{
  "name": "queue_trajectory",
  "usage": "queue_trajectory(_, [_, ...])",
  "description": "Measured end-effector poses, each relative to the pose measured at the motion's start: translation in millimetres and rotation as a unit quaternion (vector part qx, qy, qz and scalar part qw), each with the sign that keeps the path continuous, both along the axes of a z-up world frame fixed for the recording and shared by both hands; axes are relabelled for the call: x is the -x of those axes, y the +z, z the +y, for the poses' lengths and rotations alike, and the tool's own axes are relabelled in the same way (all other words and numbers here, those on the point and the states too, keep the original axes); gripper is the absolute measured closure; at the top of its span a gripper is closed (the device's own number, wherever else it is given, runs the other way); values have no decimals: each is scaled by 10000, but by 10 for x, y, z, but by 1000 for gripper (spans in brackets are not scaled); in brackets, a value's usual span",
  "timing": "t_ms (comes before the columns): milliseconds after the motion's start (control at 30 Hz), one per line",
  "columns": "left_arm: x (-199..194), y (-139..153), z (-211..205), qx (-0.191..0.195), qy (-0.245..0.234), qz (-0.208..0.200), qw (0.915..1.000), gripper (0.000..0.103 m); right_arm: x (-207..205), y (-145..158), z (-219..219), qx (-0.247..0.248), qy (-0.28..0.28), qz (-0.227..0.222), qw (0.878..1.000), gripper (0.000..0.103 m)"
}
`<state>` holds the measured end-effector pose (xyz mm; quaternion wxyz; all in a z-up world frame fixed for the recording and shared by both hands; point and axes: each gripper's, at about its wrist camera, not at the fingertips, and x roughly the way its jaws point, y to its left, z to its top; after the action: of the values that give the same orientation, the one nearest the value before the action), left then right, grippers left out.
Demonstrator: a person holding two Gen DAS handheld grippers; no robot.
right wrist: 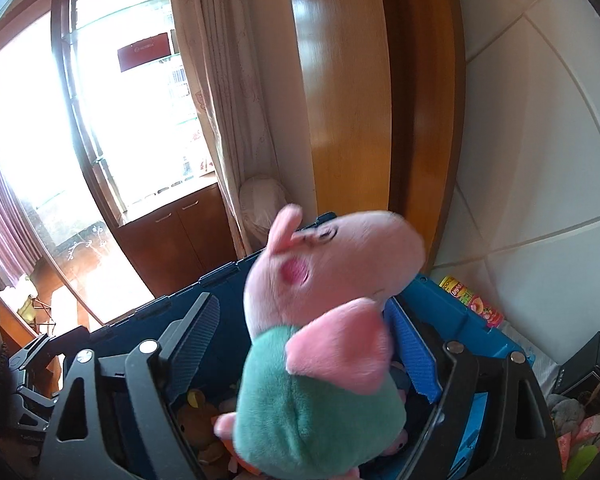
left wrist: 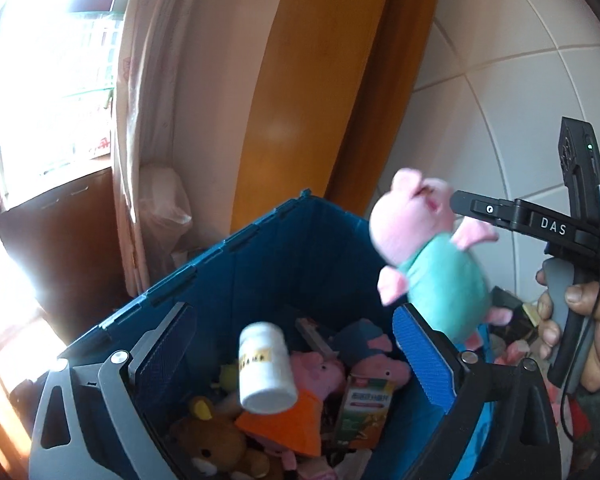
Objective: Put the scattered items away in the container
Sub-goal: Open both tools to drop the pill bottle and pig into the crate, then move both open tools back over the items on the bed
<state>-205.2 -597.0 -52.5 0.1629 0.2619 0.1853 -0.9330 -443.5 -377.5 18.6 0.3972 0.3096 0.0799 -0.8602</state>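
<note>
Hanging over the blue container [left wrist: 260,264], the left gripper [left wrist: 296,356] has its jaws spread wide, and a white bottle [left wrist: 265,366] sits in the gap between them, blurred, tilted with its cap toward the camera, and touching neither blue pad as far as the left wrist view shows. Below it the container already holds a brown teddy bear [left wrist: 212,444], a pink pig toy in an orange dress [left wrist: 300,408], a green and orange carton [left wrist: 366,410] and another pig toy in dark blue [left wrist: 370,344].

The right gripper [right wrist: 308,356] also stands open above the same container. A pink pig plush in a green shirt [right wrist: 320,352] fills the space between its fingers [right wrist: 414,360], motion-blurred. The left wrist view shows this plush [left wrist: 432,260] just off the tip of the right gripper's black finger [left wrist: 466,204], above the container's near right rim; whether it still touches that fingertip cannot be told. A hand [left wrist: 592,332] grips the right gripper's handle. Beside the container on the right lie a snack can [right wrist: 472,300] and other scattered toys [right wrist: 576,428].
</note>
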Motion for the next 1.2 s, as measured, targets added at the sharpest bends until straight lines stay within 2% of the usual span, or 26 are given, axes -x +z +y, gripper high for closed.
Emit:
queue_trajectory(233, [-17, -145, -138, -103, 204, -204, 9995, 3, -25, -109, 160, 75, -70, -219, 9997, 18])
queue_trajectory(433, [-47, -106, -1, -57, 123, -185, 9997, 3, -170, -60, 420, 233, -141, -227, 9994, 18])
queue_trajectory(833, [-70, 135, 678, 168, -354, -47, 9992, 3, -539, 4, 1304, 547, -591, -264, 9964, 18])
queue_trajectory(1200, [3, 340, 1613, 356, -1034, -39, 9940, 3, -988, -101, 2482, 790, -1229, -278, 9889, 18])
